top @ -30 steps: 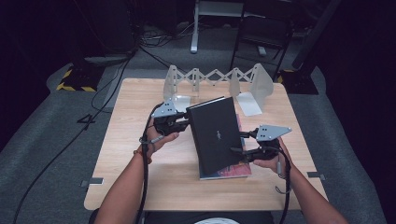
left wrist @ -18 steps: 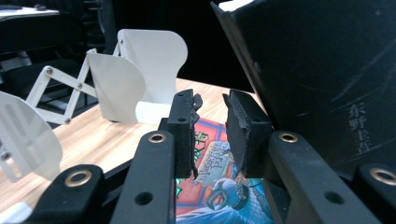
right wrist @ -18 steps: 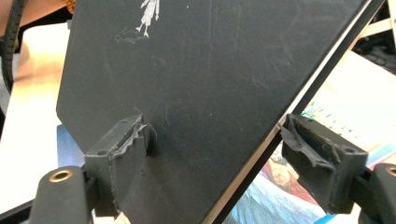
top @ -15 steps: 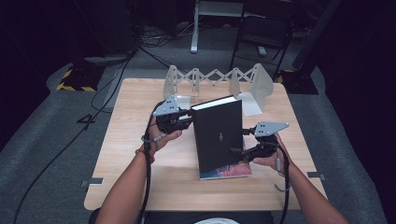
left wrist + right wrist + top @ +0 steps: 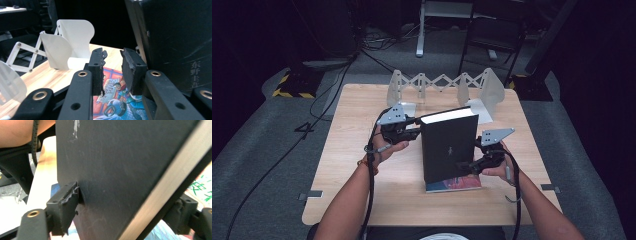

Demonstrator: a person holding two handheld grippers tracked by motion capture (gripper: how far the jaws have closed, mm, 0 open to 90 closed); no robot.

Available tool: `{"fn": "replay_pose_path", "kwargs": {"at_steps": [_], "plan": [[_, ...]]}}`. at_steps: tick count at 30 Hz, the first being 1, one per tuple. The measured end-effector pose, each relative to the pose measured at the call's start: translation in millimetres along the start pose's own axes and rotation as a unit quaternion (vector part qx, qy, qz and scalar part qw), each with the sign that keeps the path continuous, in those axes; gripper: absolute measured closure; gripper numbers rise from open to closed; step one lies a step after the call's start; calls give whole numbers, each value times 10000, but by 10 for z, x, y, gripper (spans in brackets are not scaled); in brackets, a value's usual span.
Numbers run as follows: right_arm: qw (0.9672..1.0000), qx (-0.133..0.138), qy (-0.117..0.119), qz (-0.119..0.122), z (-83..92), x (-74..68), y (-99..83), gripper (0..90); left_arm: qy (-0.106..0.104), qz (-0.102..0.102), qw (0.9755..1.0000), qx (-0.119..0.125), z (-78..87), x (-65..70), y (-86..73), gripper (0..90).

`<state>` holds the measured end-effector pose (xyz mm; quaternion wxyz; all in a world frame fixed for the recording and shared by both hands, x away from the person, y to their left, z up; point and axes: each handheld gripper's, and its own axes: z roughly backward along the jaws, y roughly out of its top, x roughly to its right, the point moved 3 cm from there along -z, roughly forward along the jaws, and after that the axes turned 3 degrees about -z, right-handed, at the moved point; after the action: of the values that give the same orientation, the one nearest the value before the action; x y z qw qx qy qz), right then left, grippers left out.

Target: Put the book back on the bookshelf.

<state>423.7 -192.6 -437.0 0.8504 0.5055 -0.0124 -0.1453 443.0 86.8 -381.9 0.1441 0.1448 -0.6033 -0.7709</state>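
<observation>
Your right gripper (image 5: 467,165) has its pads (image 5: 65,202) against both covers of the thick black hardcover book (image 5: 448,145); the jaws have just been closing on it. Your left gripper (image 5: 413,127) stands beside the book's upper left edge. Its jaws have just been opening, now a narrow gap apart, nothing between them. The book stands tilted on its lower edge over a flat colourful illustrated book (image 5: 457,184) on the light wooden table (image 5: 352,130). A white metal accordion book rack (image 5: 442,87) sits behind.
</observation>
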Motion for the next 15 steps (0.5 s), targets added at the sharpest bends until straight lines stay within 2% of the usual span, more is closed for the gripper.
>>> {"fn": "replay_pose_path", "kwargs": {"at_steps": [3,6,9,13,15], "plan": [[9999,109,111,-28,20,9,-30,272,96,-66,9999,-31,22,12,12,645],[9998,107,118,76,34,-11,-33,288,45,-38,10000,-27,54,26,7,583],[9998,105,112,128,47,-27,-40,299,39,67,9999,-81,123,12,-40,456],[9998,128,100,132,52,-33,-45,304,-14,6,9998,-209,232,40,-141,393],[9998,133,106,135,51,-33,-45,304,19,-79,9992,-381,281,79,-187,393]]}}
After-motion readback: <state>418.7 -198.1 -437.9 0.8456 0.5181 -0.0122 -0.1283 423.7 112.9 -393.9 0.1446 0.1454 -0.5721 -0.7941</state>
